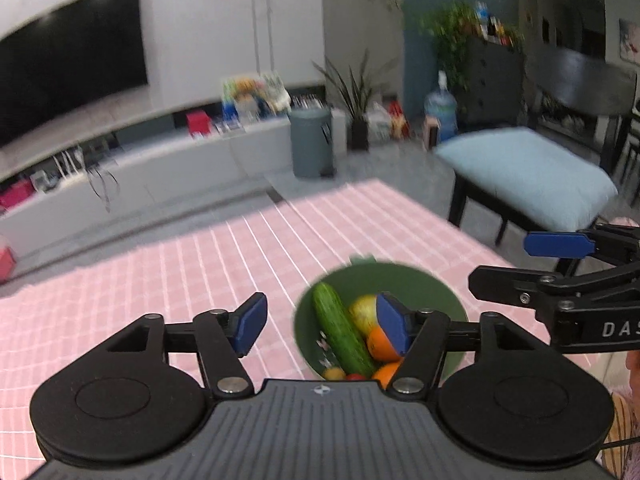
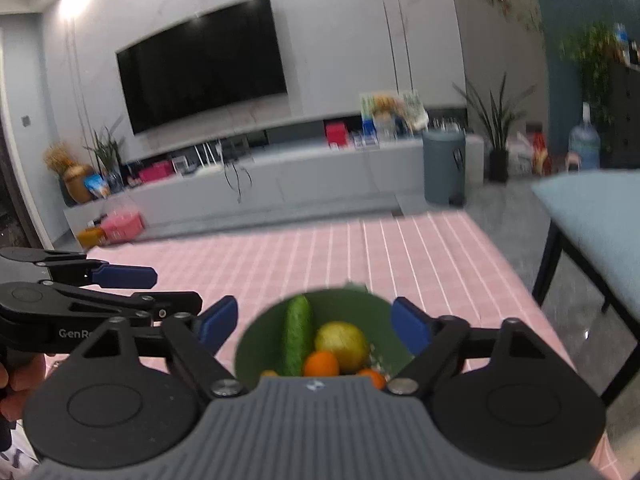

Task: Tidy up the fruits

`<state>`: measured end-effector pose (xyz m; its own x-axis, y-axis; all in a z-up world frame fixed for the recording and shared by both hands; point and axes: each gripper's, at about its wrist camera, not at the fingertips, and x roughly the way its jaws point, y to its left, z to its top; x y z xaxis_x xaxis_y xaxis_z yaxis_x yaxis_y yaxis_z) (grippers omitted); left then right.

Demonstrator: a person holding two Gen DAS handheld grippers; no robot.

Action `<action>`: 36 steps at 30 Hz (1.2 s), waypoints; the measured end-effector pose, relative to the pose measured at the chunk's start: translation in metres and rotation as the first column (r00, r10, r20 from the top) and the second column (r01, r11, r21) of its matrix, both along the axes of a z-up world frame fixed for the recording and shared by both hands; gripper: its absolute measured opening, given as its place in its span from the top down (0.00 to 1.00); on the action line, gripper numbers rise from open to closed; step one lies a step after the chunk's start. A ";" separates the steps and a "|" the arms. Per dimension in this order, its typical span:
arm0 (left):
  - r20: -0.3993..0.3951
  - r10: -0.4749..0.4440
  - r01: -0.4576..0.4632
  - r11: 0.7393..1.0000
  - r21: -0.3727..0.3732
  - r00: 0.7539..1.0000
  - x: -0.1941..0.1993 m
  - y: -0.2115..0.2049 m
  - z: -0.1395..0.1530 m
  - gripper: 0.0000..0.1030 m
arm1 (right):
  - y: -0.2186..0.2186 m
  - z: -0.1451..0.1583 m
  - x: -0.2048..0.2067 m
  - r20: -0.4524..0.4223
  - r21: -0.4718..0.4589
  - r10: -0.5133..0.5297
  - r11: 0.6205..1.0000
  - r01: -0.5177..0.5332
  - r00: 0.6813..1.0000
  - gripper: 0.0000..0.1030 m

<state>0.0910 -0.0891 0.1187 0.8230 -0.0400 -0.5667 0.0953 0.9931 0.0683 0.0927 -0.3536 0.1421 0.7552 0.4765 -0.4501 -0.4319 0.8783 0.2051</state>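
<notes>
A green bowl (image 1: 432,288) stands on the pink checked tablecloth (image 1: 240,256). It holds a cucumber (image 1: 340,328), a yellow-green fruit (image 1: 363,312), oranges (image 1: 380,346) and small pieces at the bottom. My left gripper (image 1: 322,322) is open and empty, held above the bowl's left side. The right gripper (image 1: 560,268) shows at the right of the left wrist view. In the right wrist view the bowl (image 2: 260,336), cucumber (image 2: 298,334), yellow-green fruit (image 2: 342,344) and an orange (image 2: 322,364) lie between my open, empty right gripper (image 2: 316,322) fingers. The left gripper (image 2: 124,288) is at the left.
A stool with a light blue cushion (image 1: 528,176) stands past the table's right edge. A grey bin (image 1: 312,144), a TV (image 2: 204,64) and a low cabinet (image 2: 280,180) are across the room.
</notes>
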 end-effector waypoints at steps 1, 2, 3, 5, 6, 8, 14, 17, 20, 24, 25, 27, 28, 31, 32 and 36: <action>0.027 0.014 -0.014 1.000 0.002 1.000 -0.008 0.001 0.004 0.25 | 0.000 0.004 -0.006 0.018 0.005 0.005 1.000 -0.005 1.000 0.17; 0.047 0.026 -0.026 1.000 0.001 0.999 -0.014 0.002 0.006 0.22 | 0.000 0.008 -0.010 0.030 0.010 0.009 1.000 -0.009 0.999 0.14; 0.066 0.038 -0.038 0.999 0.000 0.997 -0.019 0.002 0.009 0.16 | 0.000 0.012 -0.017 0.048 0.017 0.011 1.000 -0.012 0.999 0.11; 0.105 0.058 -0.057 0.998 -0.005 0.993 -0.031 0.003 0.013 0.15 | -0.001 0.017 -0.028 0.075 0.029 0.011 0.999 -0.013 0.997 0.08; 0.125 0.064 -0.064 0.998 -0.006 0.990 -0.038 0.003 0.014 0.15 | -0.001 0.019 -0.033 0.086 0.034 0.008 0.999 -0.011 0.996 0.06; 0.161 0.083 -0.084 0.996 -0.001 0.983 -0.049 0.003 0.016 0.15 | -0.001 0.020 -0.046 0.109 0.040 -0.007 0.999 0.003 0.994 0.04; 0.224 0.140 -0.149 0.989 0.020 0.964 -0.070 -0.002 0.006 0.15 | 0.001 0.002 -0.073 0.099 0.033 -0.056 0.998 0.053 0.994 0.04; 0.217 0.173 -0.182 0.983 0.024 0.961 -0.075 -0.005 -0.006 0.14 | 0.002 -0.013 -0.087 0.087 0.018 -0.079 0.997 0.077 0.993 0.04; 0.176 0.193 -0.200 0.979 0.027 0.965 -0.075 -0.009 -0.021 0.14 | 0.004 -0.027 -0.098 0.084 -0.024 -0.094 0.995 0.097 0.992 0.04; 0.075 0.202 -0.206 0.977 0.051 0.976 -0.074 -0.014 -0.044 0.14 | 0.009 -0.045 -0.109 0.064 -0.070 -0.092 0.993 0.096 0.994 0.05; 0.055 0.203 -0.206 0.977 0.056 0.978 -0.075 -0.014 -0.050 0.14 | 0.009 -0.049 -0.110 0.055 -0.071 -0.089 0.993 0.093 0.995 0.04; 0.015 0.204 -0.205 0.977 0.058 0.979 -0.075 -0.015 -0.059 0.14 | 0.011 -0.055 -0.112 0.042 -0.081 -0.094 0.992 0.098 0.995 0.05; 0.004 0.205 -0.204 0.977 0.057 0.979 -0.079 -0.012 -0.062 0.14 | 0.012 -0.056 -0.113 0.044 -0.087 -0.098 0.991 0.101 0.994 0.05; -0.019 0.212 -0.211 0.976 0.056 0.977 -0.085 -0.008 -0.068 0.14 | 0.016 -0.057 -0.113 0.043 -0.103 -0.102 0.989 0.106 0.994 0.05; -0.025 0.215 -0.214 0.976 0.052 0.976 -0.086 -0.009 -0.069 0.14 | 0.018 -0.058 -0.112 0.036 -0.104 -0.095 0.990 0.099 0.995 0.05; -0.068 0.231 -0.231 0.973 0.013 0.971 -0.084 -0.003 -0.071 0.14 | 0.024 -0.065 -0.103 -0.001 -0.121 -0.078 0.990 0.077 0.997 0.05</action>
<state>0.0075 -0.0919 0.0482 0.7690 0.1497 -0.6215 -0.1322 0.9884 0.0746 -0.0105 -0.3300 0.0773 0.7851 0.3585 -0.5050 -0.3610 0.9275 0.0972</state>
